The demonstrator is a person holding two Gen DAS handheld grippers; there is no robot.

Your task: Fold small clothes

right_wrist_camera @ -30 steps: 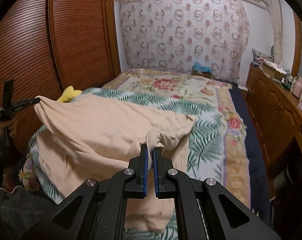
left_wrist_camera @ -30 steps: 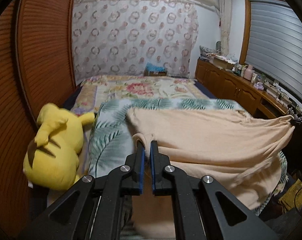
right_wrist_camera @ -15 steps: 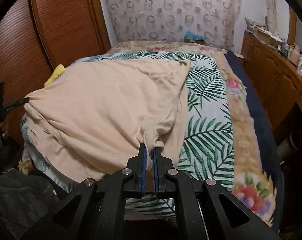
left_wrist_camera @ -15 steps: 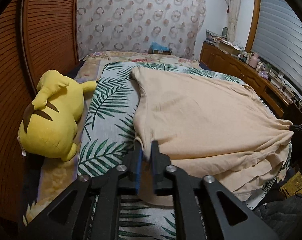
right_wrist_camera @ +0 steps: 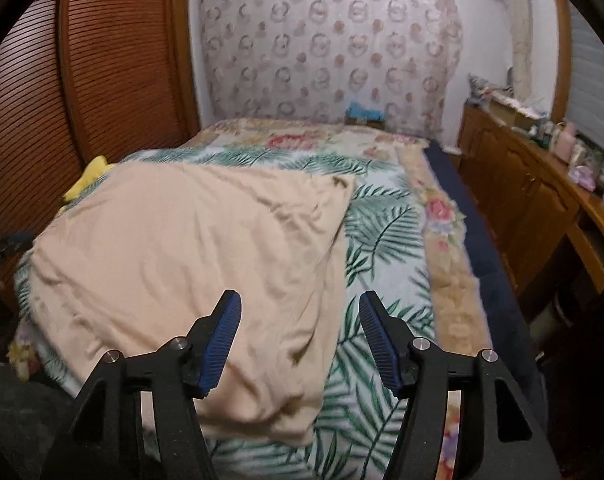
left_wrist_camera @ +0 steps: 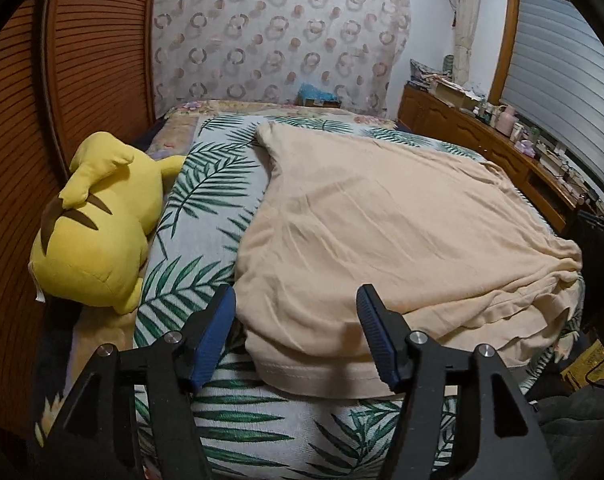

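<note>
A peach garment (left_wrist_camera: 382, 232) lies spread flat on the bed's palm-leaf cover (left_wrist_camera: 205, 188); in the right wrist view the same peach garment (right_wrist_camera: 189, 256) fills the bed's near left. My left gripper (left_wrist_camera: 295, 312) hovers over the garment's near hem corner, its jaws opening, cloth below them but not pinched. My right gripper (right_wrist_camera: 299, 316) stands over the other near corner, jaws likewise opening, pads off the cloth. Blue pads (left_wrist_camera: 217, 332) show on the fingers.
A yellow plush toy (left_wrist_camera: 97, 224) lies along the bed's left edge beside a slatted wooden wardrobe (left_wrist_camera: 61, 80). A wooden cabinet (right_wrist_camera: 534, 200) with small bottles runs down the right wall. A floral bedspread (right_wrist_camera: 442, 216) shows beyond the leaf cover.
Both grippers came down with the garment's corners, laying it flat on the bed, then their jaws parted and let the cloth go.
</note>
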